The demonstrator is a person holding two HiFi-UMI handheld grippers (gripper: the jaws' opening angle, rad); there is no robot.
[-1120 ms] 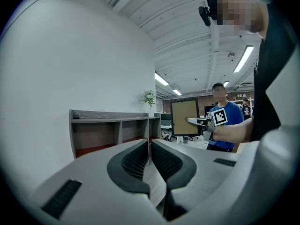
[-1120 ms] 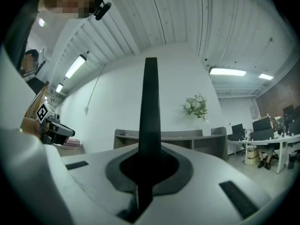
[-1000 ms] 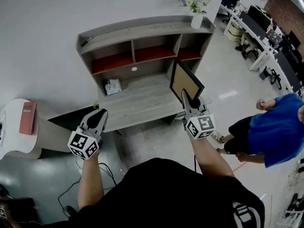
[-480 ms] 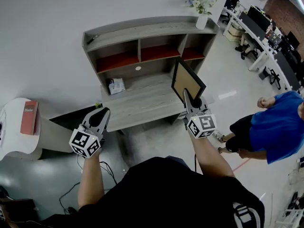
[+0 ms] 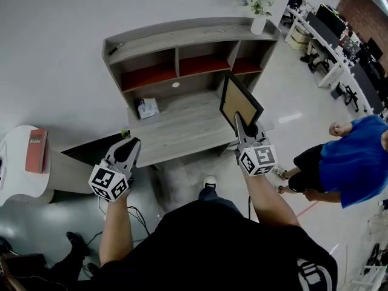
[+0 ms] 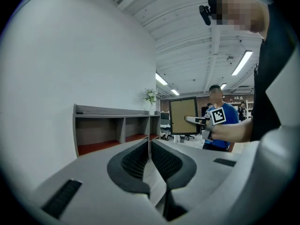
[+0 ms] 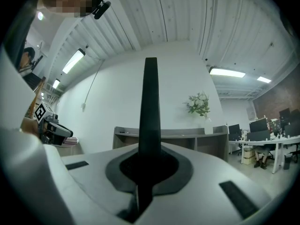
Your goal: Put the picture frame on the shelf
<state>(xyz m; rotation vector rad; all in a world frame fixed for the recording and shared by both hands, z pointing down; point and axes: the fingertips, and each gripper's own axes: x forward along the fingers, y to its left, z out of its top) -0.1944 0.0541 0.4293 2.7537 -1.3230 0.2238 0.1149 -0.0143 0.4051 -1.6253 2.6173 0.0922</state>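
A grey wooden shelf (image 5: 182, 38) with three red-floored compartments stands against a white wall in an open office. One white vase (image 5: 259, 24) holding flowers sits at its top right corner, and one small box (image 5: 147, 108) lies near the back left of its lower board. The right gripper (image 5: 244, 128) is clamped on an edge of the single picture frame (image 5: 239, 103), held upright over the board's front right corner. The left gripper (image 5: 125, 147), jaws together on nothing, hangs off the front left corner. One red book (image 5: 35, 150) lies on a round white table (image 5: 15, 183).
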